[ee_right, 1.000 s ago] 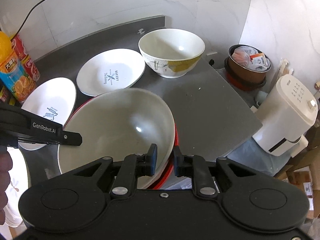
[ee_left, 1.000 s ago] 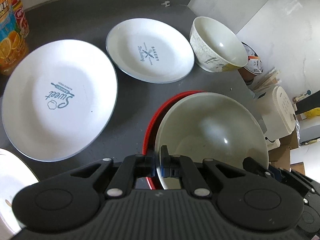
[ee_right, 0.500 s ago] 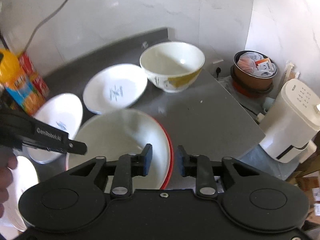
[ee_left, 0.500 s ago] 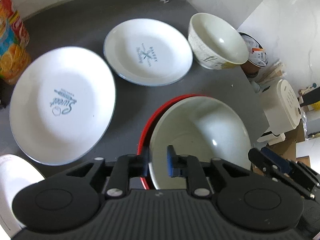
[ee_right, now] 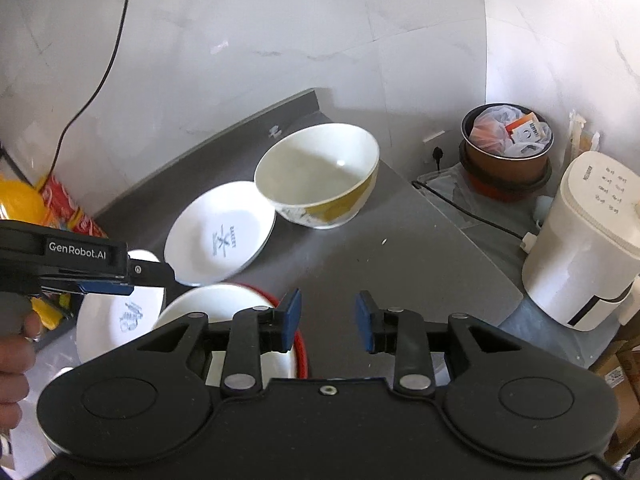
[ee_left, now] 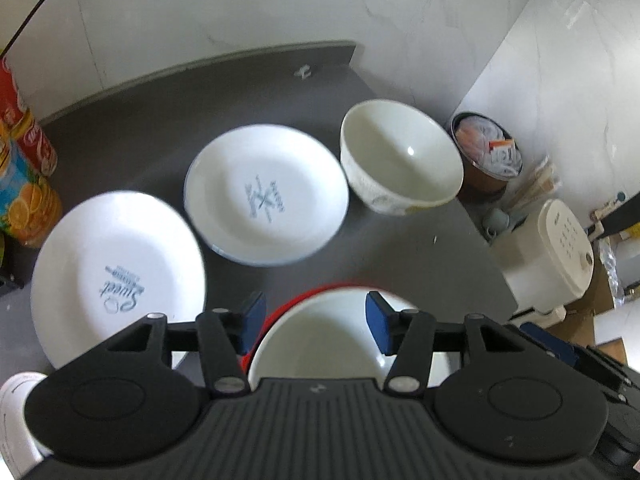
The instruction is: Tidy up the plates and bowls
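Observation:
A white bowl (ee_left: 320, 340) rests inside a red-rimmed dish (ee_left: 280, 312) on the dark counter, right under my left gripper (ee_left: 314, 322), which is open above it. My right gripper (ee_right: 328, 320) is open too, over bare counter beside that red rim (ee_right: 301, 344). Farther back sit a white "Bakery" plate (ee_left: 266, 196), a larger white "Sweet" plate (ee_left: 116, 284) to its left, and a deep cream bowl with a yellow pattern (ee_right: 320, 176). The left gripper's body (ee_right: 80, 260) shows at the left of the right wrist view.
Drink cans and an orange juice carton (ee_left: 28, 184) stand at the counter's left. Off the right edge are a white kettle-like appliance (ee_right: 588, 240), a brown bin with rubbish (ee_right: 508, 148) and a black cord (ee_right: 472, 212). Another white plate edge (ee_left: 16, 420) lies bottom left.
Both grippers let go of the white bowl's rim, opened wide and drew back and up. The bowl now sits in the red-rimmed dish.

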{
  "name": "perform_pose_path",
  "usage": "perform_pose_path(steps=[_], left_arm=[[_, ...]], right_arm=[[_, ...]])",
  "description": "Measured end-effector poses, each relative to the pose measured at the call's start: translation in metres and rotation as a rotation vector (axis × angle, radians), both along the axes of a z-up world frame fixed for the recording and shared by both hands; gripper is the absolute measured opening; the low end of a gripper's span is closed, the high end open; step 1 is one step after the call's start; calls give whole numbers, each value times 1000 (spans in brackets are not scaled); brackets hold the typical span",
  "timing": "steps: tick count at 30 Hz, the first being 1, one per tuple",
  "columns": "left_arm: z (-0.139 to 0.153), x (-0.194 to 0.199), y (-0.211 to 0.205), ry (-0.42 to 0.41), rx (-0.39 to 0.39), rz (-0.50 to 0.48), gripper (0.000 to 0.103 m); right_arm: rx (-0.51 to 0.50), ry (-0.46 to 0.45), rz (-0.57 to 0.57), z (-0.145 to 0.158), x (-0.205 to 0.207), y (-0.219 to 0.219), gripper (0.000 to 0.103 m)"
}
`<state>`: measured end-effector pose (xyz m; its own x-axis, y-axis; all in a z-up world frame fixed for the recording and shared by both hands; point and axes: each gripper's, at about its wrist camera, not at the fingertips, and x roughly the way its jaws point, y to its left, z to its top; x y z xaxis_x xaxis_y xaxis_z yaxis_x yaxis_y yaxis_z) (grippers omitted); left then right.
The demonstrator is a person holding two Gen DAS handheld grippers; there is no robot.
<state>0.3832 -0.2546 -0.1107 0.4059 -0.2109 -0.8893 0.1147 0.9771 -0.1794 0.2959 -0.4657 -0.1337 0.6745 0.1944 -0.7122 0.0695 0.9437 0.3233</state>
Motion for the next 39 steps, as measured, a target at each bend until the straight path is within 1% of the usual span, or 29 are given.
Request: perform_pose_path(steps=[7,13,20,26,29,31,34,37,39], left_arm=[[4,22,-18,-37,-9,55,53],[-4,46,-26,-34,-5,121,53],[-15,74,-37,-42,-1,182,53],[-31,100,-46,-21,-18,215,52],[-40,112,-48,-10,-25,226,49],[-46,121,-48,1,-32,236,49],[-55,132,-47,21,-18,240,47],[-63,138,-47,31,-16,235,43],[-68,143,-49,38,-11,237,38]], right_arm=[[54,-6,8,-5,28,-28,31],[77,-20,36,-7,60,-46,31],[98,-13,73,-16,100,-59,31],[127,8,80,-28,131,-64,35],[135,26,87,-36,143,-63,35],[139,34,92,-40,150,-62,35],[148,54,96,-47,160,-62,35],[142,70,105,-54,170,-58,35],[142,87,106,-58,176,-56,35]])
